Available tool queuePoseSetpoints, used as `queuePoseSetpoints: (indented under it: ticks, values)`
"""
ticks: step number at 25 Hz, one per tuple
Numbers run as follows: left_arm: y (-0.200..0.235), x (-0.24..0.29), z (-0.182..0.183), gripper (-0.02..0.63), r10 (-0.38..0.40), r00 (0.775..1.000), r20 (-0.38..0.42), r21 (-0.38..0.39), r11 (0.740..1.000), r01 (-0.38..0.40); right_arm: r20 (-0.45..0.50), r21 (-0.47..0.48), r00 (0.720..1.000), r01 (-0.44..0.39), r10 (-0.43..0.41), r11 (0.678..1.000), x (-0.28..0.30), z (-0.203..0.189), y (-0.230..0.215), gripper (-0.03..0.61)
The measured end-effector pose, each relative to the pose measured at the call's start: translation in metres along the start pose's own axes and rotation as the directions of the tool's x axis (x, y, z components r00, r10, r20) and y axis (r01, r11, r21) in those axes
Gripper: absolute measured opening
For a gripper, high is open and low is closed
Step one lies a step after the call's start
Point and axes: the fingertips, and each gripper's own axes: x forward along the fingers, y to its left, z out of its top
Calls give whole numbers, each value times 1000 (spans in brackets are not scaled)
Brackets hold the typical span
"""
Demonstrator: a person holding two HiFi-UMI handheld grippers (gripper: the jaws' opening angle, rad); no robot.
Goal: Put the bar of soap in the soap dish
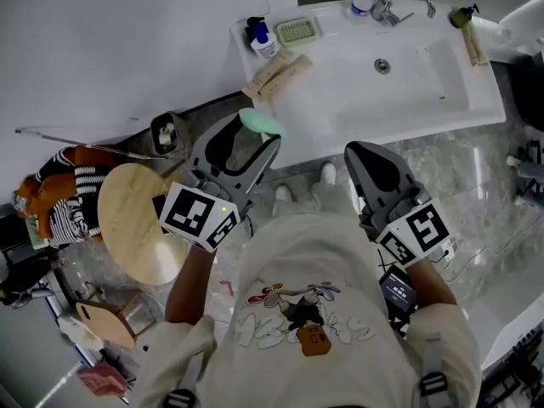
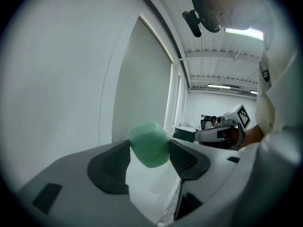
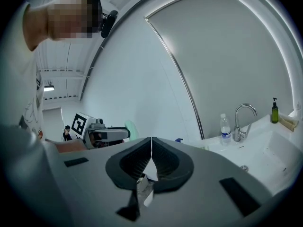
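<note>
Green bar of soap [image 2: 149,144] sits pinched between the left tongs [image 1: 248,139], out at their tips, held in the air short of the washbasin [image 1: 442,100]. Right tongs [image 3: 151,144] are pressed together with nothing in them. Soap dish [image 1: 297,31], pale green, lies on the basin's far left corner, well apart from the bar. Likely handling: stiff, light, slick-skinned; a tip grip may squirt it out. A surer hold would be across the flat faces, deeper in the pads.
</note>
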Motion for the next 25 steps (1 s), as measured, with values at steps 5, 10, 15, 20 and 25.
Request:
queuePoseSetpoints:
  ticks: [5,10,15,20,25]
  values:
    - [5,29,5,273,16,1000,-5,-10,1000,-16,17,6,1000,3,-3,1000,1,7,-22,8]
    - [19,54,4,273,81,997,-17,-40,996,-82,28,5,1000,-4,4,1000,7,14,-41,8]
    - [27,78,6,273,107,994,-26,-50,993,-109,16,-6,1000,-19,19,1000,13,16,-63,8]
    - [31,99,3,273,135,989,-55,-44,990,-137,2,-20,999,-43,43,999,20,14,-80,8]
    - [42,122,0,273,172,981,-92,-47,983,-177,-13,-18,998,-64,64,998,28,14,-97,8]
